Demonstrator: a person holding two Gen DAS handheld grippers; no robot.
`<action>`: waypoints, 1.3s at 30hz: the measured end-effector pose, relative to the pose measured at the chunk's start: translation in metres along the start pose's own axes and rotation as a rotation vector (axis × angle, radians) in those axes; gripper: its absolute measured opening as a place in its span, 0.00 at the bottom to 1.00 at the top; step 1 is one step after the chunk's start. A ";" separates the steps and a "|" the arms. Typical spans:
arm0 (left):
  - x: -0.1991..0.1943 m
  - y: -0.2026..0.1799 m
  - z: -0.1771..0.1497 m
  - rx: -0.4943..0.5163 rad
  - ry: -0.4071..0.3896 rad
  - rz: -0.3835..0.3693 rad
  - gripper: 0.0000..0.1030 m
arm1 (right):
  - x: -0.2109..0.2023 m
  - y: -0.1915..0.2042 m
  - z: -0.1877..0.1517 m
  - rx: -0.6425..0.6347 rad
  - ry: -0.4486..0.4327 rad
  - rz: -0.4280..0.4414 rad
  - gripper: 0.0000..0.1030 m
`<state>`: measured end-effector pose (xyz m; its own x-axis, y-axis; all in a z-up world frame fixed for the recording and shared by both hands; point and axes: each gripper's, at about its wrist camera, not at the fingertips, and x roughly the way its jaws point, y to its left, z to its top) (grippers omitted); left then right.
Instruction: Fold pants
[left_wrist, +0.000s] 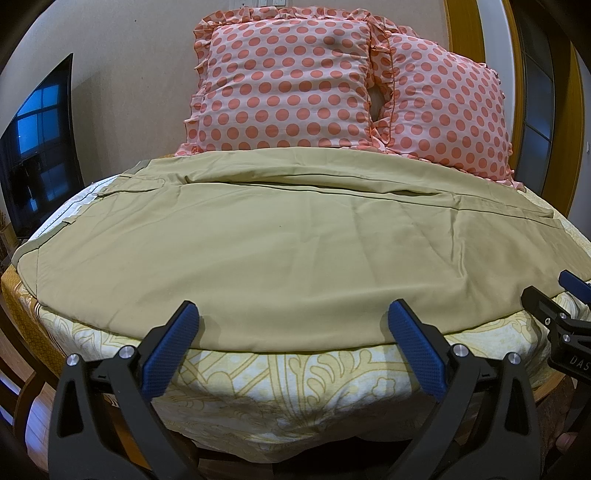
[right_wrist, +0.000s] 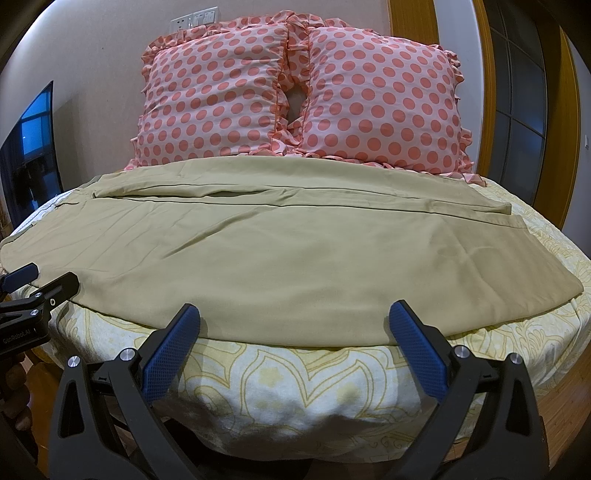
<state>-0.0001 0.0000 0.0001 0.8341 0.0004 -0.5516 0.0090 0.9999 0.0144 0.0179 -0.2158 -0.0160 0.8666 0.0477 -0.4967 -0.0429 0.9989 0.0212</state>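
Khaki pants (left_wrist: 280, 251) lie flat across the bed, waistband at the left, leg hems at the right; they also fill the middle of the right wrist view (right_wrist: 295, 251). The two legs lie side by side, one nearer, one farther. My left gripper (left_wrist: 291, 317) is open and empty at the near edge of the pants, left of middle. My right gripper (right_wrist: 293, 317) is open and empty at the near edge, further right. Each gripper shows at the side of the other's view: the right gripper (left_wrist: 554, 295) and the left gripper (right_wrist: 40, 280).
Two pink polka-dot pillows (left_wrist: 288, 85) (right_wrist: 380, 99) lean against the wall behind the pants. The bed has a yellow patterned sheet (left_wrist: 280, 384). A dark TV screen (left_wrist: 40, 155) stands at the left. A wooden door frame (right_wrist: 476, 74) is at the right.
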 end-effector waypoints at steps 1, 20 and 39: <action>0.000 0.000 0.000 0.000 0.000 0.000 0.98 | 0.000 0.000 0.000 0.000 0.000 0.000 0.99; 0.000 0.000 0.000 0.000 -0.001 0.000 0.98 | 0.000 -0.001 -0.001 0.000 -0.001 0.000 0.99; -0.006 -0.001 0.026 0.066 -0.002 0.019 0.98 | -0.024 -0.041 0.041 0.043 -0.128 0.088 0.99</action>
<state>0.0091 -0.0018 0.0255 0.8357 0.0190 -0.5489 0.0295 0.9964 0.0794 0.0195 -0.2583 0.0300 0.9167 0.1326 -0.3769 -0.1026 0.9898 0.0987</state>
